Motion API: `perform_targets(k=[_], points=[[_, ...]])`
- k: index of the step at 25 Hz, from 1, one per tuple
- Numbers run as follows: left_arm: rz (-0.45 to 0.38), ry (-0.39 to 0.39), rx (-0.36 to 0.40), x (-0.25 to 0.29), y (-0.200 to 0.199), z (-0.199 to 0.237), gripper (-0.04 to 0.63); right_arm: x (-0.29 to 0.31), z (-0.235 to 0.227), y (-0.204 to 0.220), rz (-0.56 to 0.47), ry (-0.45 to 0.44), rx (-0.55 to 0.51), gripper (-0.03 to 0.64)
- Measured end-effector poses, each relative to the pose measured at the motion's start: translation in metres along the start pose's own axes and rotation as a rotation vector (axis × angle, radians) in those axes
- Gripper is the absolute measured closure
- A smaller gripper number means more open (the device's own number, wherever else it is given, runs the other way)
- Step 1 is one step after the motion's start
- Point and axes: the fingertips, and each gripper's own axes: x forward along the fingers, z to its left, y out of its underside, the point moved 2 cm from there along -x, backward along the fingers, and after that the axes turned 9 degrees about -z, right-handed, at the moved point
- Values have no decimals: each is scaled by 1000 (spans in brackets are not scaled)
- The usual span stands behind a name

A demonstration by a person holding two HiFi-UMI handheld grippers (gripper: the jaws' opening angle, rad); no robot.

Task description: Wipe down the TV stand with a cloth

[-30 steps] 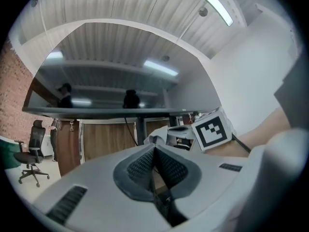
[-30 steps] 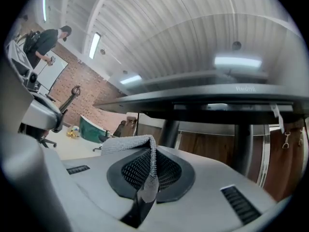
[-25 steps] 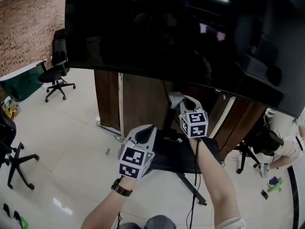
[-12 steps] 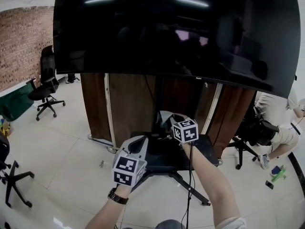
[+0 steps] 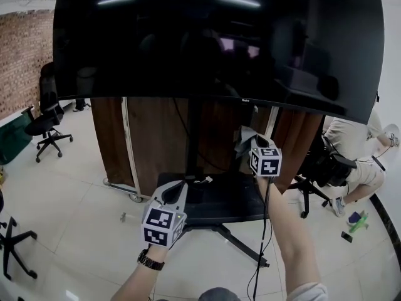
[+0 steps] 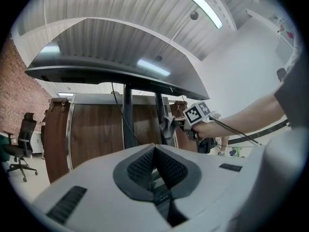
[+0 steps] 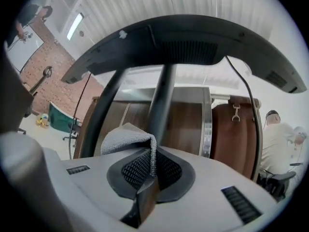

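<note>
A big black TV [image 5: 219, 49] stands on a wheeled stand with a dark shelf [image 5: 219, 202] and a black post [image 5: 193, 137]. My right gripper [image 5: 249, 137] is shut on a grey cloth [image 5: 243, 140], held up beside the post under the TV's lower edge; the cloth [image 7: 126, 139] bulges out from between the jaws in the right gripper view. My left gripper [image 5: 175, 192] hovers lower, at the shelf's front left corner, jaws closed with nothing in them. In the left gripper view the right gripper [image 6: 186, 124] and cloth [image 6: 167, 126] show ahead.
Brown wooden panels [image 5: 156, 137] with metal trim stand behind the stand. A cable [image 5: 263, 231] hangs from my right gripper over the stand's legs [image 5: 241, 246]. Office chairs [image 5: 41, 121] are at left; a seated person [image 5: 351, 162] is at right. Pale tiled floor [image 5: 69, 218] surrounds it.
My right gripper has risen and shifted right with the cloth, off the shelf to just below the TV. The left gripper stayed near the shelf's front corner. My view tilted up.
</note>
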Motion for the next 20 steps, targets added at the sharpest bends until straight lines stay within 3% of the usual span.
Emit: perform_targets(k=[3,5,7,10,12,13,16,20], points=[[23,7,-13,-10,11,-6,569,-38,14,73,161,-34,-9,609],[36,8,-27,-17,17,-10,569,-64,20,90,185,-28,5,609],[33,15,-37,-21,18,-17,569,-80,34,72,118,-38,62,609],[14,18,-51,-25,12,-25,569,-78,100,30,64,-211,190,609],[10,25,-58,-27,10,-33,569,-74,141,32,138,-304,265,609],[10,33,-60,-27,9,-37,569,-72,150,44,197,-311,280,609],[7,55,-57,-32,7,-47,569,-77,129,97,366,-232,239,609],[13,62,-52,-41,12,-48,569,-101,47,133,480,-69,170,609]])
